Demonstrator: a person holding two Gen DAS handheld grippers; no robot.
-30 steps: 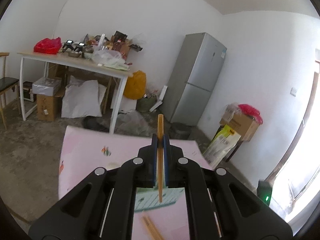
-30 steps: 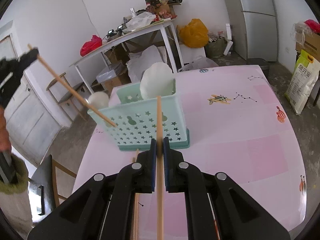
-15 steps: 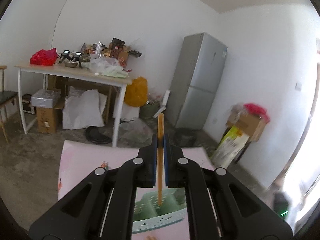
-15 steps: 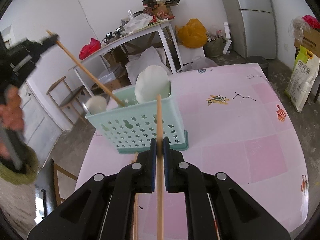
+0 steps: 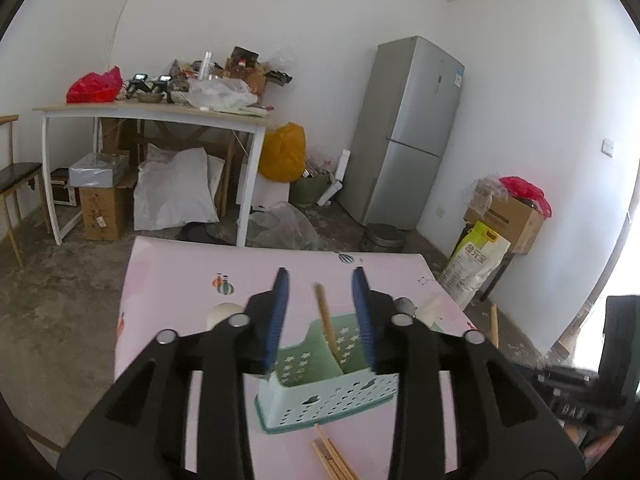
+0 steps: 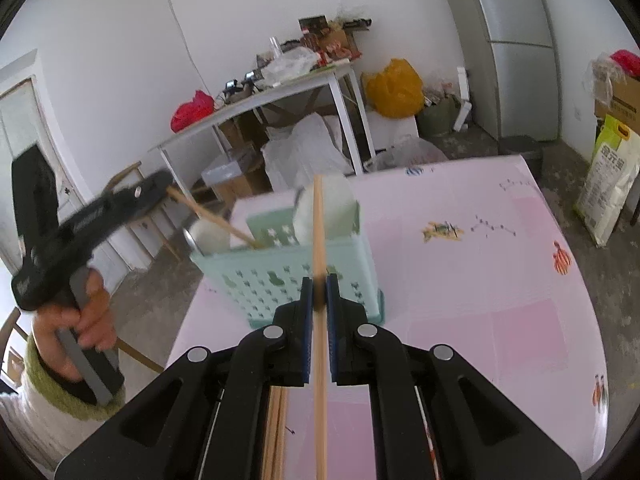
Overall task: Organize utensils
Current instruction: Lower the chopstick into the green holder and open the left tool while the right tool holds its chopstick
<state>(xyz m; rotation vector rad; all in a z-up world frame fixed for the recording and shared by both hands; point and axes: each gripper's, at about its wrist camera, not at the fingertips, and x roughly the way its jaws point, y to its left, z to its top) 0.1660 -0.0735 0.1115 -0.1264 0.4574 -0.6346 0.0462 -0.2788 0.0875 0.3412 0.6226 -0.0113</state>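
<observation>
A mint green utensil basket (image 5: 328,396) with star holes stands on the pink table (image 5: 176,292). My left gripper (image 5: 320,316) is open just above the basket. A wooden chopstick (image 5: 326,326) leans loose in a basket compartment between the open fingers. My right gripper (image 6: 319,296) is shut on another wooden chopstick (image 6: 319,240), held in front of the basket (image 6: 292,280). White spoons (image 6: 320,208) stand in the basket. My left gripper (image 6: 160,184) shows at the left of the right wrist view, by the loose chopstick (image 6: 216,220).
Several loose chopsticks (image 5: 332,456) lie on the table in front of the basket. Beyond the table are a cluttered white table (image 5: 152,112), a grey fridge (image 5: 404,132), boxes and bags on the floor. A chair (image 6: 132,184) stands at the table's left side.
My left gripper has opened and let go of its chopstick, which now rests in the basket. My right gripper has moved closer to the basket with its chopstick.
</observation>
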